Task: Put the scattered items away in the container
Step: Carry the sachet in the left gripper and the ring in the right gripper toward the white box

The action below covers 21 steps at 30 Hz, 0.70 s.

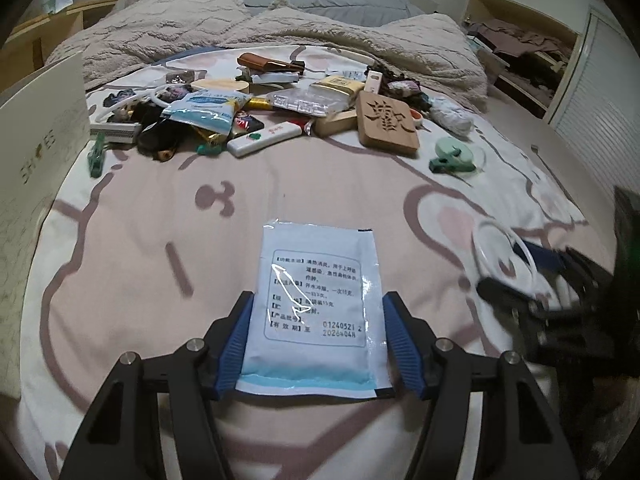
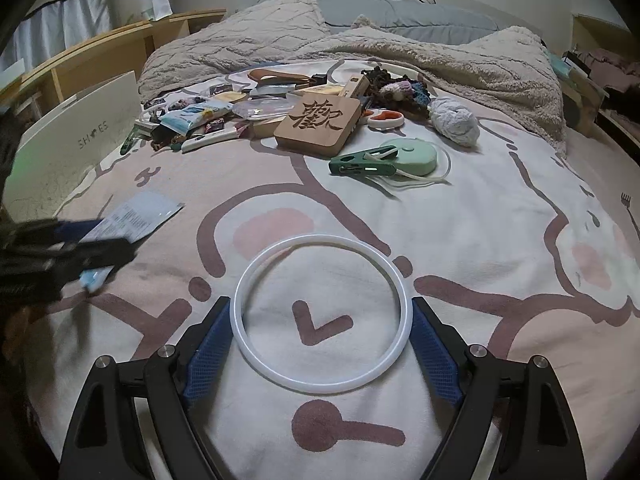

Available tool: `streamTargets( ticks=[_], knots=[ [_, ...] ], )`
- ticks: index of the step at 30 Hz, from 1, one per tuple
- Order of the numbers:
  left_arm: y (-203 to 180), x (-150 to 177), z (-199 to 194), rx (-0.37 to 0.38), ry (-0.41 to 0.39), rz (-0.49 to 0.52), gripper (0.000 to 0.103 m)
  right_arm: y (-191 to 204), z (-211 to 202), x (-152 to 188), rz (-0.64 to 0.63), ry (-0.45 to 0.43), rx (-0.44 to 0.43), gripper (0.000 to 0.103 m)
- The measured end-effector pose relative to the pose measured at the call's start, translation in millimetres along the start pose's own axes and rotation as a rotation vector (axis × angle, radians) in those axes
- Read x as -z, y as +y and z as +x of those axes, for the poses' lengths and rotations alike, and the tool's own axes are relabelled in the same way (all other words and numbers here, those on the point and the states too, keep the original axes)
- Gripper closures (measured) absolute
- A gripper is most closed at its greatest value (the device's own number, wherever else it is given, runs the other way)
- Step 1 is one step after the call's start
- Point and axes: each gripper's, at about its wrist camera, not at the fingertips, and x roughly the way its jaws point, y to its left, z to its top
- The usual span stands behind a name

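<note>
My left gripper (image 1: 319, 298) is shut on a white and blue medicine sachet (image 1: 320, 264), its blue pads pressing both long edges just above the pink bedspread. The right wrist view shows that sachet (image 2: 136, 216) at the left with the left gripper (image 2: 92, 240) around it. My right gripper (image 2: 321, 304) holds a white ring (image 2: 320, 241) across its full width, one pad against each side. In the left wrist view the ring (image 1: 500, 225) appears blurred at the right. The white shoe box (image 1: 40, 140) stands at the bed's left edge (image 2: 80, 148).
A pile of small items lies across the far part of the bed: a carved wooden block (image 2: 320, 124), a green clip (image 2: 360, 166), a mint tape measure (image 2: 412, 156) and a yarn ball (image 2: 456, 122). A fluffy beige blanket (image 2: 440, 64) lies behind.
</note>
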Motion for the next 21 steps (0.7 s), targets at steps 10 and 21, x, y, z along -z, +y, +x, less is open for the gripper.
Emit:
streamTargets(
  ticks=[10,21],
  knots=[
    [1,-1,5,-0.008,-0.031,-0.055,0.03,1,5,-3,0.016,0.019,-0.042,0.006],
    [1,-3,11,-0.011,-0.043,-0.065,0.027,-2,3,-3,0.052,-0.003,-0.036,0.011]
  ],
)
